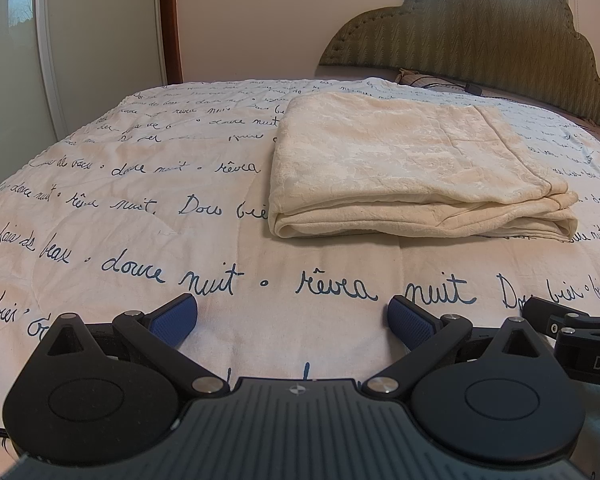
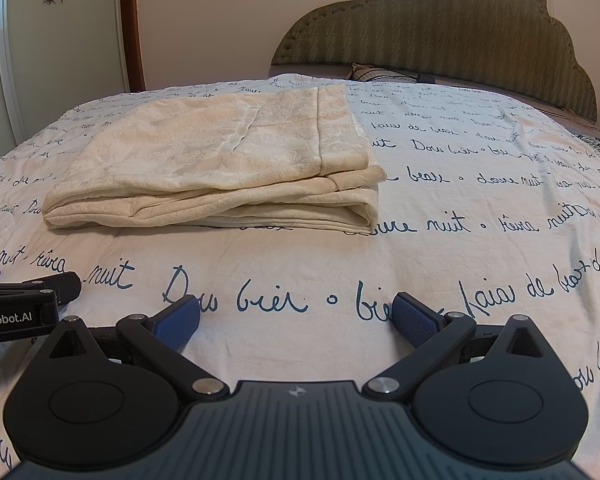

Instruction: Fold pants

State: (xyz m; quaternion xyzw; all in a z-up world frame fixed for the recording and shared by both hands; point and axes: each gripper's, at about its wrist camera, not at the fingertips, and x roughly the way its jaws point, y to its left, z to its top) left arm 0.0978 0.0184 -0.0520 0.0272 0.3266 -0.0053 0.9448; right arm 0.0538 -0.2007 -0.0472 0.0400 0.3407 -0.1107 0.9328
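Both grippers, left (image 1: 292, 320) and right (image 2: 296, 322), jaws spread, empty; cream pants (image 2: 216, 164) mid-bed: soft, light, limp — pinch near-edge corners.

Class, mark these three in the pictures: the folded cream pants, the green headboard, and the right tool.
folded cream pants (image 1: 400, 160), left wrist view, top layer's middle.
green headboard (image 2: 440, 28), right wrist view, padded centre.
right tool (image 2: 296, 320), right wrist view, midway between its open blue fingertips.

Bedroom — bed (image 1: 140, 240), padded headboard (image 1: 480, 28).
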